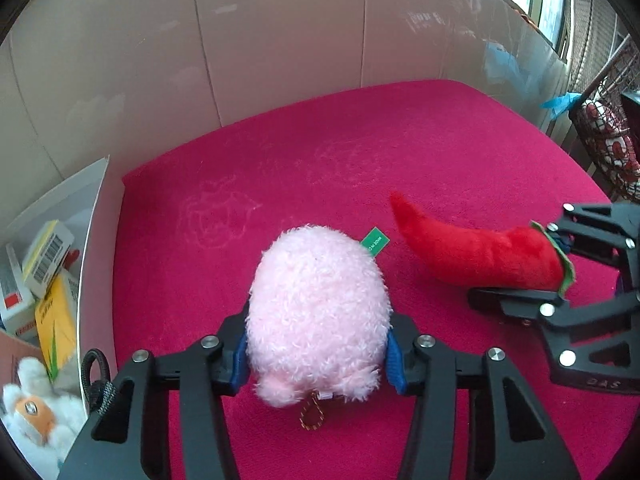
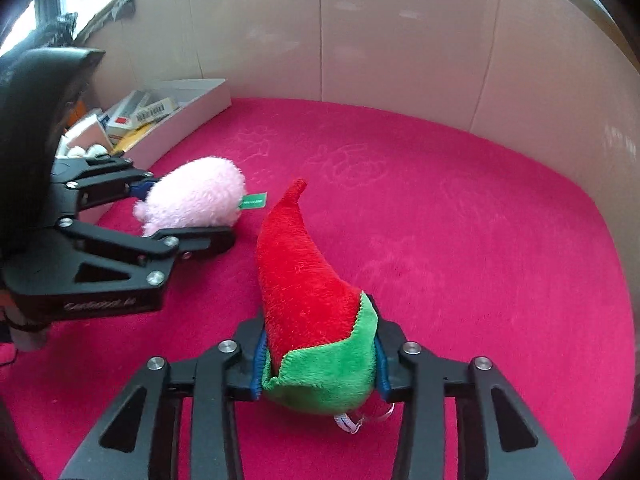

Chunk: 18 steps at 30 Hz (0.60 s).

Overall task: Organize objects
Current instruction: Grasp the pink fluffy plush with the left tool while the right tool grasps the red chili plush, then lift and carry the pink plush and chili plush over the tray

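A fluffy pink plush toy [image 1: 316,304] with a green tag lies on the magenta cloth [image 1: 280,168]. My left gripper [image 1: 318,332] has its blue pads pressed against both sides of the toy; from the right wrist view the left gripper [image 2: 180,216] straddles the same pink toy [image 2: 196,196]. A red plush chili [image 2: 300,272] with a green cap lies to its right, tip pointing away. My right gripper [image 2: 320,340] is shut on the cap end; it also shows as the right gripper [image 1: 536,264] holding the chili [image 1: 472,248].
A white open box [image 1: 96,240] with several cartons stands at the cloth's left edge, with a white and orange plush [image 1: 36,412] in front of it. Cardboard walls [image 1: 280,40] close the back. A wire basket [image 1: 608,148] stands far right.
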Each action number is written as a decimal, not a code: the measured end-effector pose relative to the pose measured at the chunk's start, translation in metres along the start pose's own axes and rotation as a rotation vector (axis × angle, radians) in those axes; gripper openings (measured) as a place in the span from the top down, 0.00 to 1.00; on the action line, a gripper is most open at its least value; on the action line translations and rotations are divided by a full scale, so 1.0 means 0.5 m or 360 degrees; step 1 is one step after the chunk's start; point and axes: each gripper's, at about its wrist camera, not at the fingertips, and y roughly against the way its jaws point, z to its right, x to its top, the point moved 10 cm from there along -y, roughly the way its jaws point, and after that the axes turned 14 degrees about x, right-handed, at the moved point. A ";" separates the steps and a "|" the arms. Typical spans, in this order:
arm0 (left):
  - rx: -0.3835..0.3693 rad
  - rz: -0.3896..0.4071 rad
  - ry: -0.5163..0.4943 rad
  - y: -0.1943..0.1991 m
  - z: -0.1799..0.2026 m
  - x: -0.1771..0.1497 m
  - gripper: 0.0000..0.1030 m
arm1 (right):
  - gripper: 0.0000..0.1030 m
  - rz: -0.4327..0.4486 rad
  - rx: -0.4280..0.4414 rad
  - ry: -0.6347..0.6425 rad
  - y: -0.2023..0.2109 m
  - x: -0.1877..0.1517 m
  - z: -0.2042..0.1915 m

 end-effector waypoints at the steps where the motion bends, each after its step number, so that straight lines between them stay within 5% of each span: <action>1: -0.0004 0.0004 0.0005 0.005 0.004 -0.003 0.50 | 0.59 0.0018 -0.0006 -0.0027 0.006 -0.002 0.000; 8: 0.0064 0.0075 0.0128 0.050 -0.013 -0.022 0.51 | 0.59 0.0408 -0.0093 -0.0345 0.126 -0.011 -0.007; 12: 0.0099 0.0250 0.0162 0.141 -0.019 0.004 0.51 | 0.59 0.0634 -0.0122 -0.0495 0.200 -0.013 -0.031; 18: 0.0076 0.0386 0.0171 0.239 -0.011 0.015 0.51 | 0.59 0.0746 -0.0175 -0.0522 0.261 0.000 -0.061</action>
